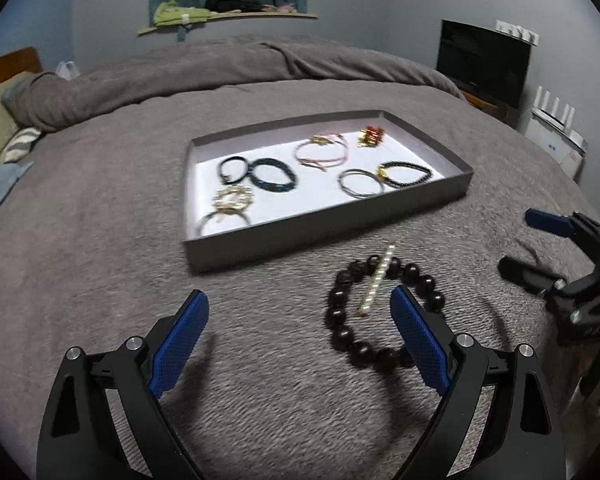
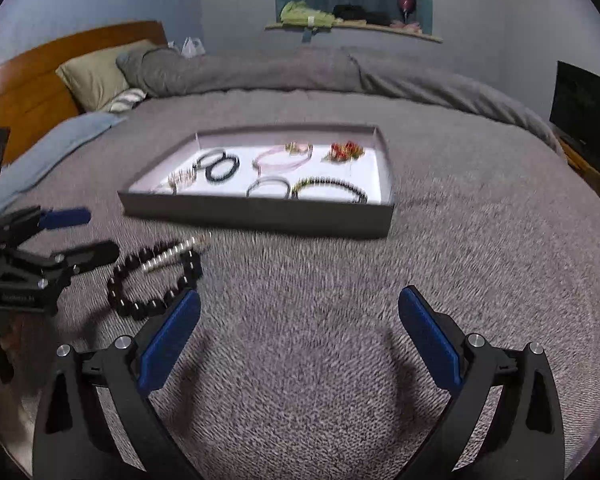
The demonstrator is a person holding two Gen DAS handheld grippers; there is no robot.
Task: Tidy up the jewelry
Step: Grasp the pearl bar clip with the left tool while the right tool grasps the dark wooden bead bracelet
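Jewelry tray [image 1: 324, 236] mid-bed, open blanket [image 2: 300, 280] all round; bead bracelet [image 1: 380, 312] and pearl strand [image 1: 376, 286] near its front wall; both hand-held grippers [image 1: 300, 320] [image 2: 300, 320] open, empty.

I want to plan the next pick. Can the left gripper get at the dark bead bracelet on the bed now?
Probably yes. The left gripper is open, and the bead bracelet lies just ahead on the blanket, with only the pearl strand across it.
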